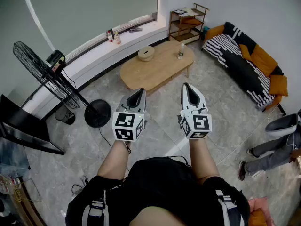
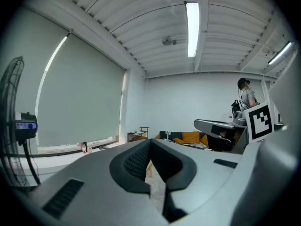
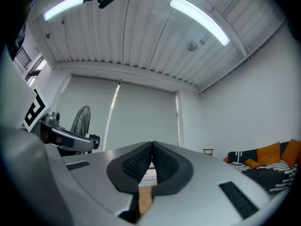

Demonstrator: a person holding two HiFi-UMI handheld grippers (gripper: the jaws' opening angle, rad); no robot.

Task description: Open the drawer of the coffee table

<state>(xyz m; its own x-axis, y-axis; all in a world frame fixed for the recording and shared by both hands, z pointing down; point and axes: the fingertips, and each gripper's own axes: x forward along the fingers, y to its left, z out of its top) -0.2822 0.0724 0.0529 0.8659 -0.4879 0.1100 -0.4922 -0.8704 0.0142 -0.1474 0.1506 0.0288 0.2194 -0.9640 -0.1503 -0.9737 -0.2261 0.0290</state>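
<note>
The oval wooden coffee table point(image 1: 155, 66) stands across the room ahead of me; no drawer shows from this angle. My left gripper point(image 1: 139, 92) and right gripper point(image 1: 186, 86) are held side by side in the air, well short of the table, pointing toward it. Both are shut with nothing between the pads. In the left gripper view the left gripper point(image 2: 150, 142) has its dark pads meeting at the tips. In the right gripper view the right gripper point(image 3: 152, 146) is likewise pressed together, with a strip of the table's wood point(image 3: 146, 199) below the jaws.
On the table sit a round basket point(image 1: 146, 53) and a bottle point(image 1: 181, 51). A standing fan point(image 1: 51, 76) is at the left, a striped sofa with orange cushions point(image 1: 244, 60) at the right, a small shelf point(image 1: 187, 23) behind. A seated person's legs point(image 1: 268, 149) are at the right edge.
</note>
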